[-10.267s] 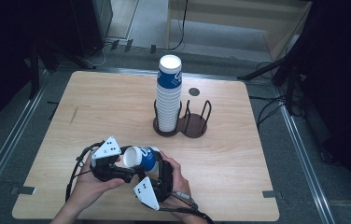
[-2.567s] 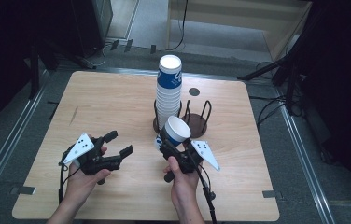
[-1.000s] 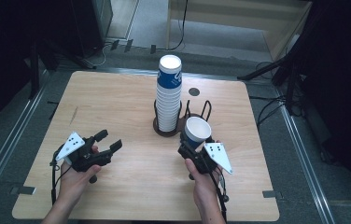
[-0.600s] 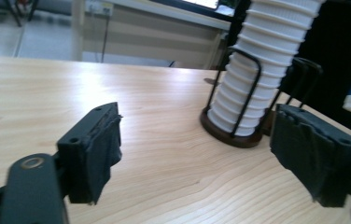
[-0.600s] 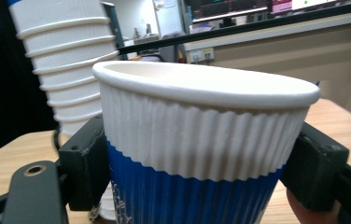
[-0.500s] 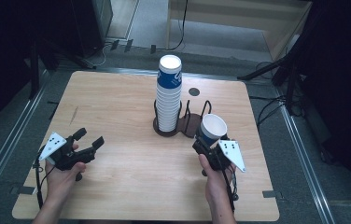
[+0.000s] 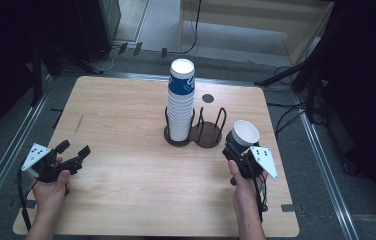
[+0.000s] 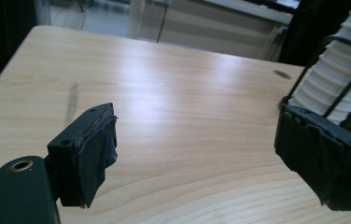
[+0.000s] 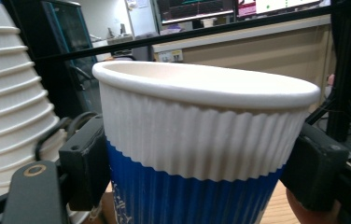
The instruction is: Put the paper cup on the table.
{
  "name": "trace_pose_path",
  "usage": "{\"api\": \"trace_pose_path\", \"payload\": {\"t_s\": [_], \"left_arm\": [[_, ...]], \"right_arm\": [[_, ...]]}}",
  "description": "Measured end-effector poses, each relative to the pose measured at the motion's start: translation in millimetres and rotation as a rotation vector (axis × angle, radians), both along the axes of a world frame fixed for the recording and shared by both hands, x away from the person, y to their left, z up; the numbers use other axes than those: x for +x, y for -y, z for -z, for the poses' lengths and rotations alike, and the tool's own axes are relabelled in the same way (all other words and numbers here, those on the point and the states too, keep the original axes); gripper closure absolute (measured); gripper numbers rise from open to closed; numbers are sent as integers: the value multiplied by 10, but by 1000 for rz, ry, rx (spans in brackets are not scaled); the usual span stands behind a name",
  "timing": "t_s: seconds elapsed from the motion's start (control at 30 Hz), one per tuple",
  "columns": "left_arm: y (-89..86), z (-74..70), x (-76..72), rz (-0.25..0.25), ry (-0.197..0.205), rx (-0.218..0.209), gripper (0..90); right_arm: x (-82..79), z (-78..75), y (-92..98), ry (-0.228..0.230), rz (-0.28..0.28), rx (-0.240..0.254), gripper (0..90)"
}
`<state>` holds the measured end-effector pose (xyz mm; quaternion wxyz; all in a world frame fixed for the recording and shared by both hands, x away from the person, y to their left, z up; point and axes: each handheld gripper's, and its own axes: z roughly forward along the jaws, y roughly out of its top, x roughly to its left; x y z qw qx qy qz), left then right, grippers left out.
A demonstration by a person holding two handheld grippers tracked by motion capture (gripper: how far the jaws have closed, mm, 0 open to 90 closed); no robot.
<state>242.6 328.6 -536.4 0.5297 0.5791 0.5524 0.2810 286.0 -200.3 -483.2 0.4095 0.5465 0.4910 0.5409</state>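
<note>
right gripper point(image 7: 237, 150) upright, gripping cup point(image 7: 244, 136); left gripper point(image 7: 72, 150) level.

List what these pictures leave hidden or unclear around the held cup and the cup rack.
- Base of the blue-and-white ribbed paper cup: cut off by the right gripper view's bottom edge.
- Inside bottom of that cup: too small in the high view.
- Foot of the tall stack of paper cups: masked by the black wire rack, high view.

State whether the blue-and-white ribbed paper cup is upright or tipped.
Upright: the blue-and-white ribbed paper cup, clamped in the right gripper, shows its open rim upward.
</note>
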Motion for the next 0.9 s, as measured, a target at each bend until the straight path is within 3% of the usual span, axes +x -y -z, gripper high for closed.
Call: {"api": "trace_pose_path", "payload": {"t_s": [0.07,0.13,0.33,0.4,0.63,0.77,0.9], "left_arm": [[-71,17,-3,-32,-38,27,138],[-99,25,-1,-45,-48,33,136],[-155,87,27,-57,-116,46,59],[-149,94,31,-51,-118,44,11],[-106,141,49,-63,-136,75,11],[-94,145,40,-63,-128,84,11],[-89,147,38,-63,-131,92,11]], "right_arm": [[65,9,69,-5,9,4,205],[86,13,87,-8,12,10,204],[254,95,170,-29,30,-24,204],[283,106,179,-24,33,-25,204],[493,163,195,-33,37,-89,204],[583,200,218,-47,60,-82,204],[717,287,248,-57,71,-114,206]]}}
